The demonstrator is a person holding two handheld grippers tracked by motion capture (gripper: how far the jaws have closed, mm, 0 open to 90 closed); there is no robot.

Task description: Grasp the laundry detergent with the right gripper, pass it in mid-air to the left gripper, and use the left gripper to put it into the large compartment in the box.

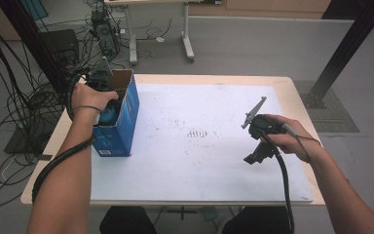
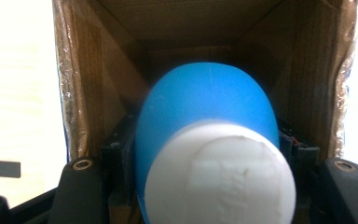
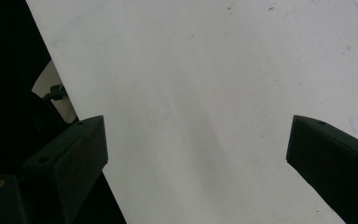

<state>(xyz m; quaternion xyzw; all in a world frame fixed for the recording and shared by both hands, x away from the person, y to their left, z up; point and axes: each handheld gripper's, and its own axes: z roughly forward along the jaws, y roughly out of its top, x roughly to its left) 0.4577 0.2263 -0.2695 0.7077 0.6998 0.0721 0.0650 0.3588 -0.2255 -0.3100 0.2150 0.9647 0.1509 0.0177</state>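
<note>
Smooth blue bottle (image 2: 205, 116), white cap, clamped by left gripper (image 2: 205, 154) inside cardboard box (image 2: 98, 93); right gripper (image 3: 196, 149) fingers apart.

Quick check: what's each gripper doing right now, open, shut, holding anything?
Left gripper: shut on the blue-and-white object, inside the cardboard box.
Right gripper: open, holding nothing.

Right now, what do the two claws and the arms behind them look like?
Both are black. The left claw has blocky jaws with brass-ringed screw holes, and a grey three-cornered plate on top in the high view. The right claw has flat, square-ended jaws and also carries a grey plate. A thick black cable trails from each. The forearms are bare, no sleeves.
</note>
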